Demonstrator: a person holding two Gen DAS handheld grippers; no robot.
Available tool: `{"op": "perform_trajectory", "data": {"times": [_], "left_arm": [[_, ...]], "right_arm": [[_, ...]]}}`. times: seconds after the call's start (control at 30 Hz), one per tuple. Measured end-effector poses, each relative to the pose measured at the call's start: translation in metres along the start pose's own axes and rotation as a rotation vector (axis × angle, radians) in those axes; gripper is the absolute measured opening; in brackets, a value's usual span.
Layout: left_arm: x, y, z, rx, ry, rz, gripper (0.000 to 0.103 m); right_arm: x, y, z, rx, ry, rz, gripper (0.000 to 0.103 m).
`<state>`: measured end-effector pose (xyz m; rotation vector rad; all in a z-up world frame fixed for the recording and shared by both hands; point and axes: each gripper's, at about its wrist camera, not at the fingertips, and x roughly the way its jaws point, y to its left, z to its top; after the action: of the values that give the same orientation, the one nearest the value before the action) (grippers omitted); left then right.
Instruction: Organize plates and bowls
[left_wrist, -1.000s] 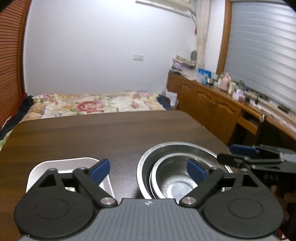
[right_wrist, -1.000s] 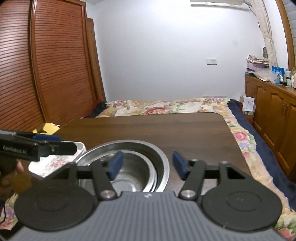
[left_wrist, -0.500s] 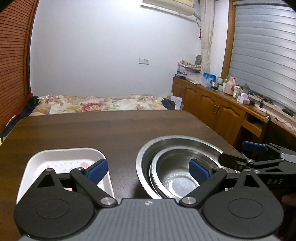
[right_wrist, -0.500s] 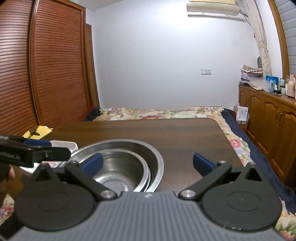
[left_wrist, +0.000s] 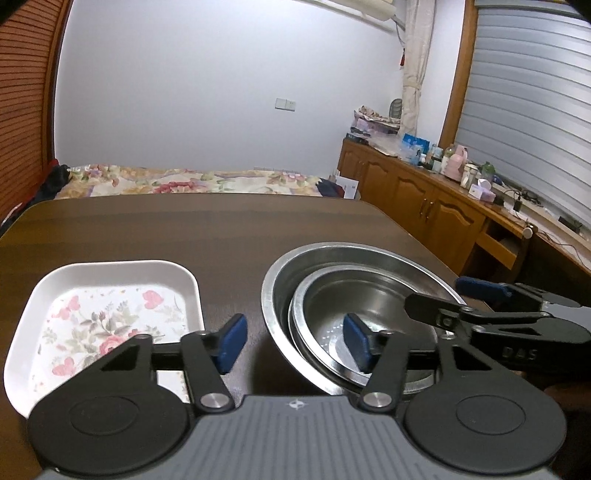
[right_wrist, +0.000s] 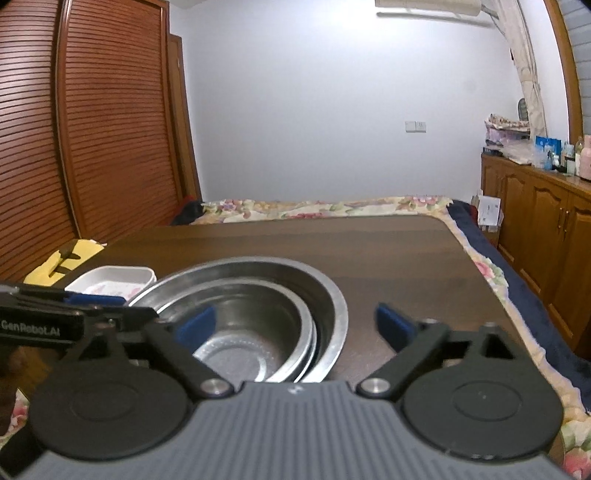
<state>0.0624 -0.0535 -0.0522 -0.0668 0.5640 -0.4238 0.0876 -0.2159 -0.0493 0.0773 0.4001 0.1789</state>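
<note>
Nested steel bowls (left_wrist: 354, 291) sit lower centre-right on the table (left_wrist: 207, 225); white tray (left_wrist: 110, 295) lower left. Left gripper (left_wrist: 291, 343) and right gripper (right_wrist: 295, 325) both released, gripping nothing.

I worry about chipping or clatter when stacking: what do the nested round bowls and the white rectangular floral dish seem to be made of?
The nested round bowls look like stainless steel: grey, brushed, mirror-like glints on thin rims. The white rectangular floral dish has a glossy, opaque surface with printed flowers, probably glazed ceramic or melamine; the pictures cannot settle which.
</note>
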Motion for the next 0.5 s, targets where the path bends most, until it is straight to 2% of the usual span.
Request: {"op": "perform_trajectory", "data": {"times": [0.17,0.33,0.5], "left_arm": [[0.0009,-0.0001,-0.002,-0.011,0.009,-0.003,0.046],[0.0031,-0.002,-0.0036,-0.011,0.024,-0.011,0.037],[0.0046,-0.0008,-0.0036,-0.018,0.027,-0.011,0.035]], "right_arm": [[0.0033,0.0015,-0.004,0.021,0.035,0.012,0.069],[0.0051,-0.0019,-0.0065,0.05,0.06,0.03,0.061],[0.0069,-0.002,-0.0067,0.063,0.065,0.032,0.055]]}}
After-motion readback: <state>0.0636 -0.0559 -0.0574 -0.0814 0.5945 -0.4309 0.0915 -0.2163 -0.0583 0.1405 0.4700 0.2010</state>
